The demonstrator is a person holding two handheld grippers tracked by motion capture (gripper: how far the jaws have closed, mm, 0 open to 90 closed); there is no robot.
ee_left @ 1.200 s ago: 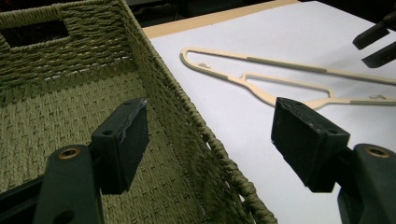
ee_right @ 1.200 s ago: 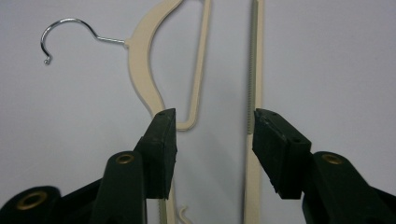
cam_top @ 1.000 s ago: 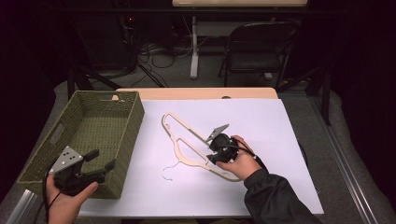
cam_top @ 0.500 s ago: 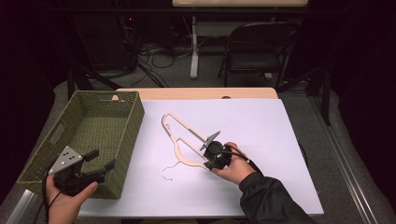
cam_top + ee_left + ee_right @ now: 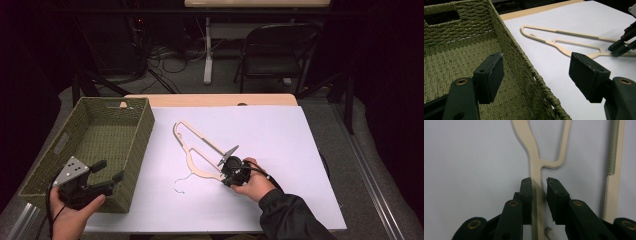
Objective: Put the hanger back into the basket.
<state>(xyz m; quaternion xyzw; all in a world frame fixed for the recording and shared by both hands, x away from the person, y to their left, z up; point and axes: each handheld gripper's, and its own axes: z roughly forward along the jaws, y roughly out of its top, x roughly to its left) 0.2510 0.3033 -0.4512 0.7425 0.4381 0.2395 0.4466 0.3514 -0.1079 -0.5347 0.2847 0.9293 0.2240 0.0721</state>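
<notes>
Hanger (image 5: 200, 150), pale wood with a wire hook, is seen lying flat on the white table sheet (image 5: 280, 145), right of the green woven basket (image 5: 100, 135) and apart from it. Right gripper (image 5: 231, 172) is lowered over the hanger's arm; its jaws have just been closing and now stand narrow astride the wooden bar (image 5: 537, 187), one pad touching it, a thin gap left at the other. Left gripper (image 5: 102, 172) is held over the basket's near corner, jaws wide and empty.
</notes>
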